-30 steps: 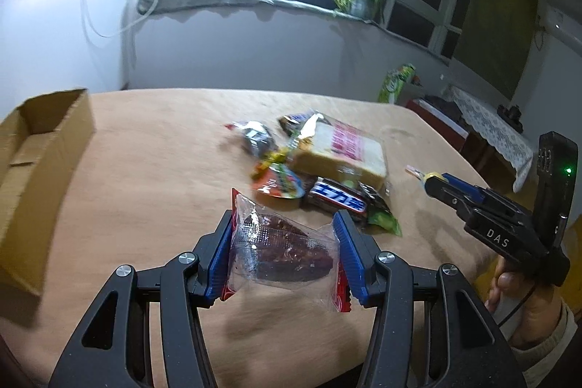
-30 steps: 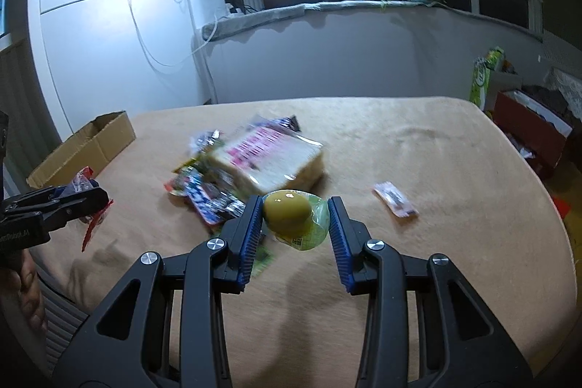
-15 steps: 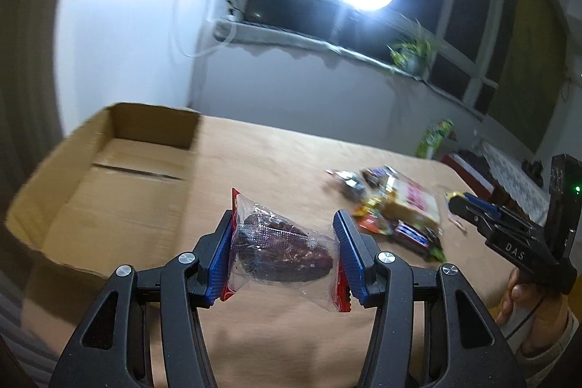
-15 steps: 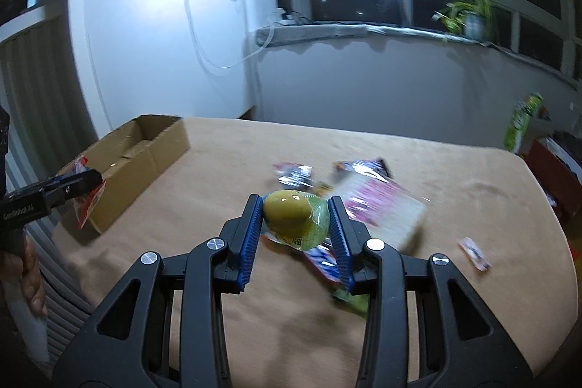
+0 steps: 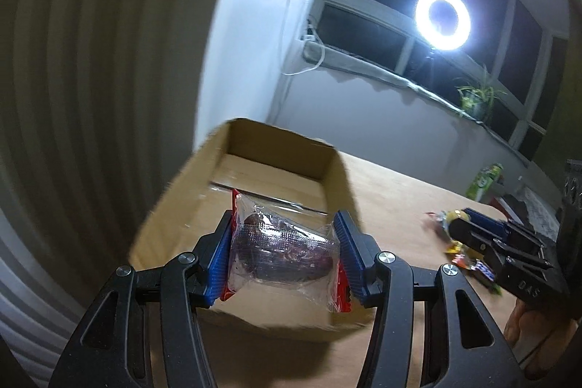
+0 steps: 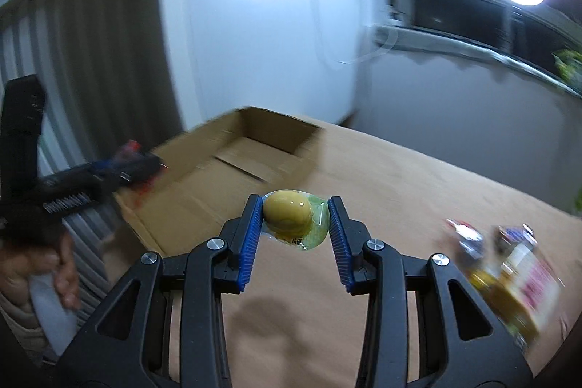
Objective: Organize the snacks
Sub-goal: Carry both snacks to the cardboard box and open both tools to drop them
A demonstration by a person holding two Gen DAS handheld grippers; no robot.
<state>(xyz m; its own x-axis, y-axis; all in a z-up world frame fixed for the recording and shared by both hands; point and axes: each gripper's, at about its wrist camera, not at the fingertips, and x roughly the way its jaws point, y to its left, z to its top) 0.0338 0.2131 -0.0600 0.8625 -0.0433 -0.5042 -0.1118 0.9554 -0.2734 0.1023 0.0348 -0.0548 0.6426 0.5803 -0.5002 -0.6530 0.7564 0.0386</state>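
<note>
Left tongs (image 5: pixel 283 255) clamped on a dark snack packet (image 5: pixel 282 251), right tongs (image 6: pixel 295 228) on what's probably a packaged egg (image 6: pixel 293 219), so get both fully over the cardboard box (image 5: pixel 254 180) before letting go.

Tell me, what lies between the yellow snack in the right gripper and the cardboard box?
Nothing: the right wrist view shows only bare table between the yellow snack and the cardboard box.

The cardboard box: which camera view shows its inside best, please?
The left wrist view: the cardboard box sits sharp, straight ahead behind the left gripper and its dark snack packet, floor and far wall visible. The right wrist view shows the box blurred, off to the left.
</note>
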